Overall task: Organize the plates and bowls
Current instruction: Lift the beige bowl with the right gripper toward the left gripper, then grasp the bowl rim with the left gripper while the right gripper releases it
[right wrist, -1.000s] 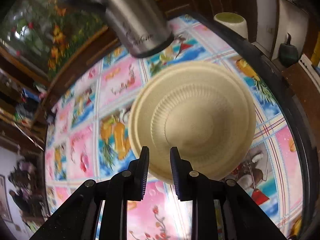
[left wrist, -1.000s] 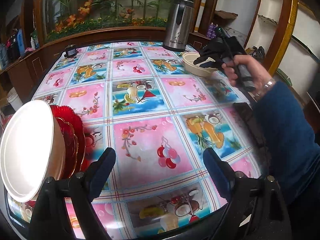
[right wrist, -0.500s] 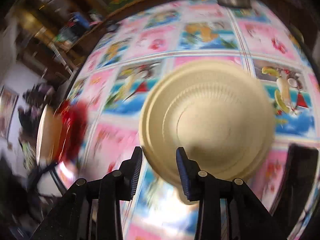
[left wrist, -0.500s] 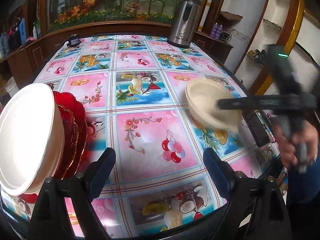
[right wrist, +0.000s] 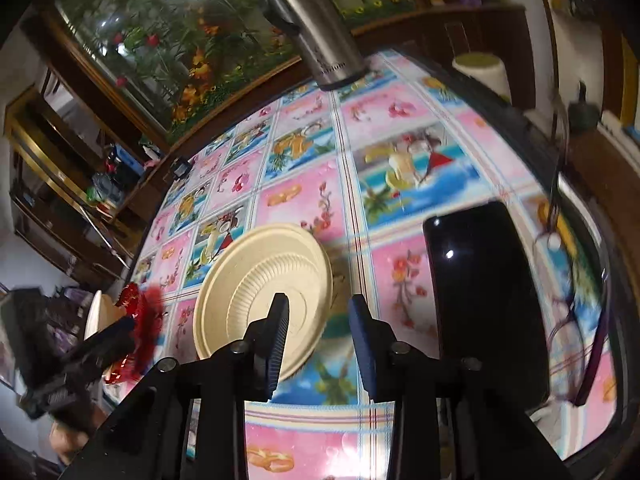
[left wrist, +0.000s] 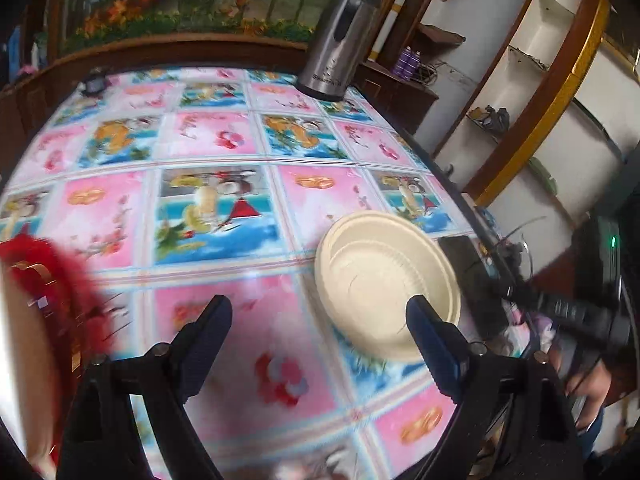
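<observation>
A desk (left wrist: 208,216) with a shiny cloth of pink and blue picture squares is filling the room. A steel jug (left wrist: 340,40) is standing at the far edge. Behind it, flowers (left wrist: 120,4) are showing along a wooden wall. White shelves (left wrist: 532,52) are standing on the right.

A cream plate (left wrist: 384,284) is lying face up on the desk near the right edge, beside a flat black thing (right wrist: 480,288). The right tongs (right wrist: 318,304) are pointing down at the desk. Their jaws have just been closing a little and are standing narrow, with only cloth between them. The plate is sitting just behind their left finger.

The left tongs (left wrist: 318,306) are standing wide, closing a little, and holding nothing. The plate is peeking out behind their right finger.

Far left, some red dishes (left wrist: 52,280) and a white plate (left wrist: 16,340) are standing on edge, all blurry.
</observation>
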{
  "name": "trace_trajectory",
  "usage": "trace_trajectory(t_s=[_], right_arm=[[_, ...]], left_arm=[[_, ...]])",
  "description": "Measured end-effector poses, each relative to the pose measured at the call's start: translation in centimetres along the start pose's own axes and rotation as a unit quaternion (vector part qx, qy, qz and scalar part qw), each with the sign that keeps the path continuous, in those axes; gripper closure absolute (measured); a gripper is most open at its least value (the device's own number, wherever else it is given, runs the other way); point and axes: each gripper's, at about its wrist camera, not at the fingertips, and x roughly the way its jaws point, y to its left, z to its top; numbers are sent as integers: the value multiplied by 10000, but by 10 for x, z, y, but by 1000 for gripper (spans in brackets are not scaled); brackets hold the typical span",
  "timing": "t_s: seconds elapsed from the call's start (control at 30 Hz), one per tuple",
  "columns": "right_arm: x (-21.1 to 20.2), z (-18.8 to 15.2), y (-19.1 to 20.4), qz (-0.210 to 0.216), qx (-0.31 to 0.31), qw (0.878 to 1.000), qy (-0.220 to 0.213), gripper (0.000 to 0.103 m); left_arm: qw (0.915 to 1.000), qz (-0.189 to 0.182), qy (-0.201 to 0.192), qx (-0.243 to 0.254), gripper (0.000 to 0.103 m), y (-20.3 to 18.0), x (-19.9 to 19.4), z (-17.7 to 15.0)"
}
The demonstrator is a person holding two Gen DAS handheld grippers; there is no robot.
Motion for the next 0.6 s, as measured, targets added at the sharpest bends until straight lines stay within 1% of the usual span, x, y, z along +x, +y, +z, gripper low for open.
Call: trace_trajectory(t_s=[0.03, 0.1, 0.17, 0.23, 0.3, 0.33, 0.37, 0.4, 0.43, 0.5, 0.6], right_arm=[[1, -2, -3, 33, 53, 10000, 38, 69], [6, -5, -4, 156, 117, 9998, 106, 73], [9, -7, -5, 252, 148, 9995, 150, 74], [13, -8, -6, 283, 147, 9993, 206, 75], [16, -9, -6, 346, 166, 9989, 257, 76], [18, -10, -7, 373, 168, 9988, 283, 78], [21, -11, -7, 393, 183, 9986, 314, 83], [23, -11, -8, 424, 210, 9983, 338, 85], [24, -11, -9, 461, 218, 9981, 342, 86], [24, -11, -7, 431, 142, 9985, 303, 87], [26, -8, -1, 381, 17, 9989, 259, 87]], left_arm=[[9999, 25, 78, -59, 28, 1, 7, 3], [9996, -52, 218, -141, 36, 5, 23, 9], [9992, -25, 298, -279, 41, 11, 36, 12], [9980, -213, 405, -443, 43, 16, 49, 16], [9975, -265, 482, -449, 44, 15, 58, 16], [9976, -235, 507, -408, 51, 14, 61, 16], [9976, -211, 550, -370, 55, 12, 64, 15], [9973, -258, 604, -331, 65, 10, 66, 12], [9970, -327, 634, -304, 70, 8, 67, 10], [9969, -377, 656, -208, 73, 3, 67, 6], [9972, -334, 664, -45, 73, -6, 62, -3]])
